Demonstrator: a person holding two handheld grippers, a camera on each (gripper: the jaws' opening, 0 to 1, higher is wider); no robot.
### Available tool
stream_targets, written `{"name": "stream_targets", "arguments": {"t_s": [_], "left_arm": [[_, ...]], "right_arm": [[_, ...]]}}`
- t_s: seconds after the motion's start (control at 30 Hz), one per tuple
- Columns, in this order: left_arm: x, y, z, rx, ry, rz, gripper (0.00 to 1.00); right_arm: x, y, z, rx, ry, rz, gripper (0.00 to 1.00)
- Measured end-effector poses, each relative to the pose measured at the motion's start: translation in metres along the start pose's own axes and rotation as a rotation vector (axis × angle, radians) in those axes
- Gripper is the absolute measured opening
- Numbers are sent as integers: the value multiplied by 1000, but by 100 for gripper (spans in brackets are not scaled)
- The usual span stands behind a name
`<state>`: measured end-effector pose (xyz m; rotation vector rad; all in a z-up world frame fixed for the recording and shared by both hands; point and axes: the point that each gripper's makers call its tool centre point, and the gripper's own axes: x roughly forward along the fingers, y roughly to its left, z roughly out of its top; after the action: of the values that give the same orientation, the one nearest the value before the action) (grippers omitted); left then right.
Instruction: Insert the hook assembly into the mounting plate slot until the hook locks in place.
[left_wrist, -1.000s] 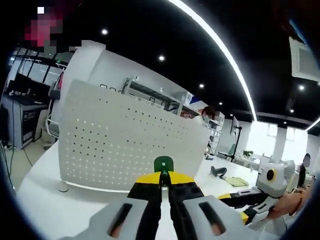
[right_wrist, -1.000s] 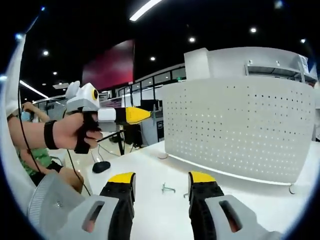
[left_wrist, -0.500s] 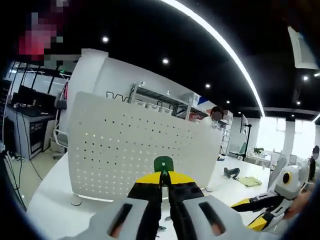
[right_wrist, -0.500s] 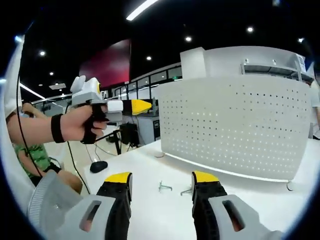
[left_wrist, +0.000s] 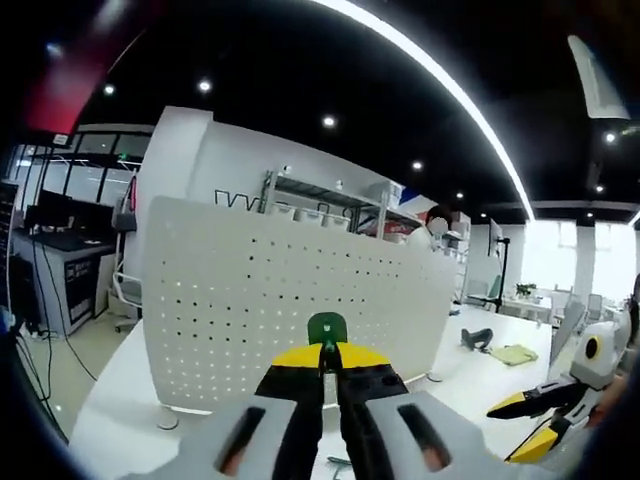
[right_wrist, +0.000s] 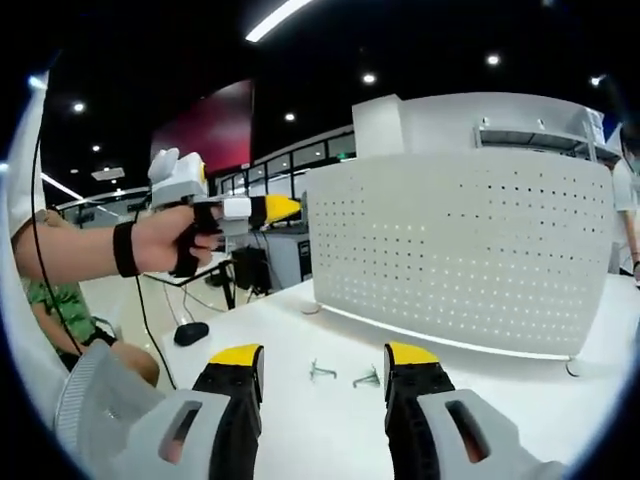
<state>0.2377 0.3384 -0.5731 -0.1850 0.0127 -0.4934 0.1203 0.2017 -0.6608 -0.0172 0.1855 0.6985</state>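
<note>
The left gripper (left_wrist: 329, 362) is clenched on a green hook (left_wrist: 327, 328), whose rounded top stands just above the yellow jaw tips and in front of the lower middle of the plate (left_wrist: 290, 300). The plate stands upright on the white table (right_wrist: 330, 420), a perforated white panel on small feet. In the right gripper view the same gripper (right_wrist: 283, 208) is held in a hand (right_wrist: 175, 240) up in the air, left of the plate. The right gripper (right_wrist: 325, 370) is released, jaws wide apart, low over the table. Two small metal hooks (right_wrist: 345, 376) lie on the table before the plate's base, between those jaws.
</note>
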Motion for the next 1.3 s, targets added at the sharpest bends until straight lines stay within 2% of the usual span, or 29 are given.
{"name": "stream_targets", "arguments": {"t_s": [0.33,0.83,1.13,1.3], "left_arm": [[10,10,13,33,-27,21,3],[24,26,15,46,-25,66,3],[37,33,24,108,-58,99,3],[42,39,27,109,-70,128,3]], "right_arm": [[-4,-5,1,-9,1,-21,48],[-7,-7,0,-12,1,-26,46],[-11,-14,2,-15,-13,-45,51],[-13,-17,0,-8,-13,-56,51]]}}
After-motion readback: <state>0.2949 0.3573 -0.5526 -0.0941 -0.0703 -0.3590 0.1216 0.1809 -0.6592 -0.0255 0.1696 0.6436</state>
